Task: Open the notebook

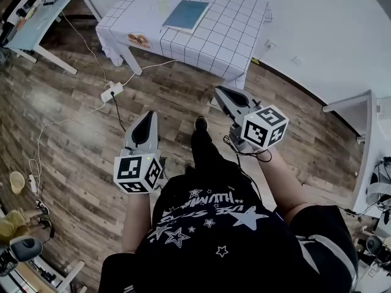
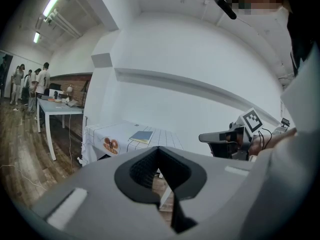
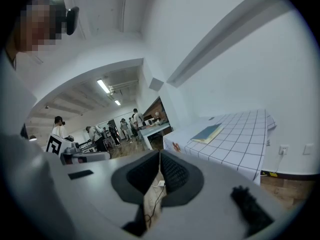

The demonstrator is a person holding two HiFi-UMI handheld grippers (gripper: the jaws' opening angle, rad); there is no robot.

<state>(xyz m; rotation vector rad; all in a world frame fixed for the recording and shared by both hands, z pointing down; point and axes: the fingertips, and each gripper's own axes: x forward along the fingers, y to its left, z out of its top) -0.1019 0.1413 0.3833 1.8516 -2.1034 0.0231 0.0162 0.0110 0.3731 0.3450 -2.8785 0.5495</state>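
A closed blue-grey notebook (image 1: 186,15) lies flat on a table covered by a white checked cloth (image 1: 232,23), some way ahead of me across the wooden floor. My left gripper (image 1: 149,116) and right gripper (image 1: 223,93) are held in the air in front of the person's body and point toward that table, well short of it. Both are shut with nothing between the jaws. In the left gripper view the notebook (image 2: 142,136) shows beyond the shut left gripper (image 2: 158,149), with the right gripper (image 2: 220,136) off to the side. In the right gripper view the notebook (image 3: 207,133) sits above the shut right gripper (image 3: 160,152).
A power strip (image 1: 112,91) with white cables lies on the floor left of the table. Another desk (image 1: 36,17) stands at the far left and white furniture (image 1: 366,163) at the right. Several people (image 2: 30,84) stand in the background. The cloth bears a printed sticker (image 1: 138,39).
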